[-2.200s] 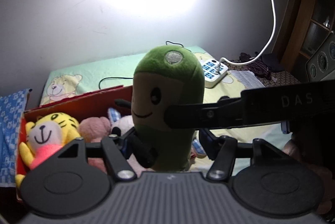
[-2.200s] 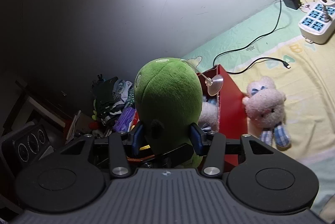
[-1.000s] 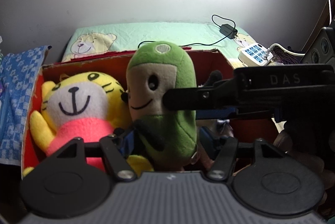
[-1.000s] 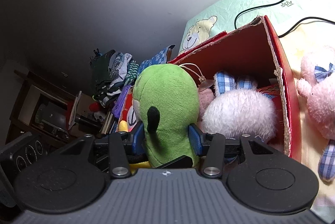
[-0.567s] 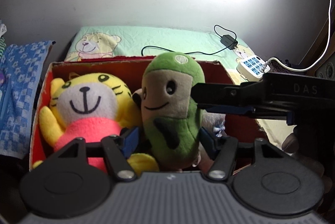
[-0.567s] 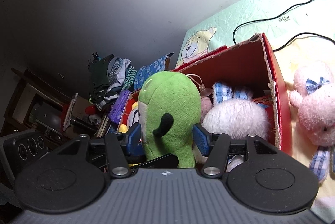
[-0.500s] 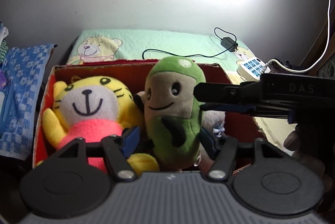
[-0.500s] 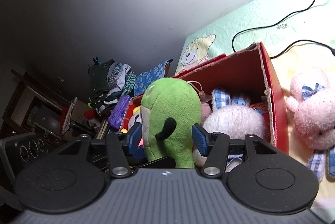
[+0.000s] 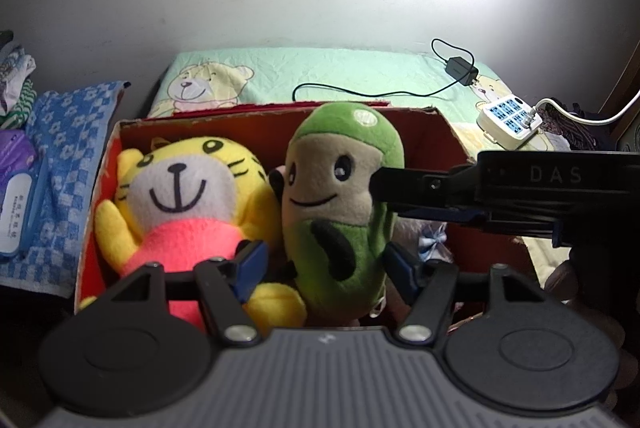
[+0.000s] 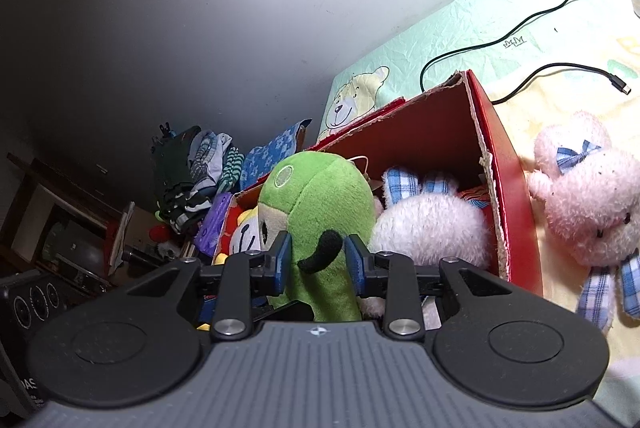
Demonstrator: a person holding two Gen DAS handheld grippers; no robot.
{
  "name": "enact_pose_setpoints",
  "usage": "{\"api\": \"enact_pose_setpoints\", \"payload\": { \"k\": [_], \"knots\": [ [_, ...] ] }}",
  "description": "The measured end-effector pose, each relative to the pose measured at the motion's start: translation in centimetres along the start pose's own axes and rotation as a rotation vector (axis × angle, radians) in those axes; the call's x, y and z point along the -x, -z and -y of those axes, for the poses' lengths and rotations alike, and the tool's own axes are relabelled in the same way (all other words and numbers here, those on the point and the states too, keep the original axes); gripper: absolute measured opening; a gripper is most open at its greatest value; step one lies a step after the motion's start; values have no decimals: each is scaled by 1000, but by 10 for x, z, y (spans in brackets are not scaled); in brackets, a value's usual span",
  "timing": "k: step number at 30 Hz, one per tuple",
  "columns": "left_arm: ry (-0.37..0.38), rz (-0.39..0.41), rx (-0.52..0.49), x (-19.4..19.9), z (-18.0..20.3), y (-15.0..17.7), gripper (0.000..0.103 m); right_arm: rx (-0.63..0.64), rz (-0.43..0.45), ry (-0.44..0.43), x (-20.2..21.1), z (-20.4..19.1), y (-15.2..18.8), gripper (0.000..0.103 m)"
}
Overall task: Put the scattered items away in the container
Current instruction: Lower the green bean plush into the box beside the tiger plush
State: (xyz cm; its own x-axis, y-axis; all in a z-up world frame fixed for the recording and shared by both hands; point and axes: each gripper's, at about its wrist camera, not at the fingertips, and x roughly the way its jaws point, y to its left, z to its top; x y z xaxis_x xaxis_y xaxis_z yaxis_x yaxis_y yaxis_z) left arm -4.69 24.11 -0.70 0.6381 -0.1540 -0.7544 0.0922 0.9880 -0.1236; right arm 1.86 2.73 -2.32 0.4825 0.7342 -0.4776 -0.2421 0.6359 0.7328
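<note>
Green plush (image 9: pixel 340 212) upright in red box (image 9: pixel 448 132), beside tiger (image 9: pixel 180 196) | left gripper (image 9: pixel 322 264) opening — pads clear of plush | right gripper (image 10: pixel 318 262) closing on its back, clenched | risk: plush drags out if right lifts unreleased — pink bear (image 10: pixel 588 188) outside box, right of it

A green plush toy (image 9: pixel 340 212) stood upright in the red cardboard box (image 9: pixel 444 124), just right of a yellow tiger plush (image 9: pixel 180 196). The left gripper (image 9: pixel 322 262) straddled its lower body, jaws opening, the blue pads close beside the plush. From the right, the right gripper (image 9: pixel 424 192) reached across to the toy's head. Farther off, a white power strip (image 9: pixel 508 118) lay on the bedsheet (image 9: pixel 320 76).
</note>
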Motion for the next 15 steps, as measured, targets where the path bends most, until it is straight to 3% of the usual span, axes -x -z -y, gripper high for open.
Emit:
{"api": "enact_pose_setpoints", "payload": {
  "k": [10, 15],
  "knots": [
    [-31, -19, -26, -5, 8, 1, 74, -24, 6, -2, 1, 2, 5, 33],
    [-28, -20, -22, -5, 6, 1, 74, -38, 1, 4, 2, 4, 7, 43]
  ]
}}
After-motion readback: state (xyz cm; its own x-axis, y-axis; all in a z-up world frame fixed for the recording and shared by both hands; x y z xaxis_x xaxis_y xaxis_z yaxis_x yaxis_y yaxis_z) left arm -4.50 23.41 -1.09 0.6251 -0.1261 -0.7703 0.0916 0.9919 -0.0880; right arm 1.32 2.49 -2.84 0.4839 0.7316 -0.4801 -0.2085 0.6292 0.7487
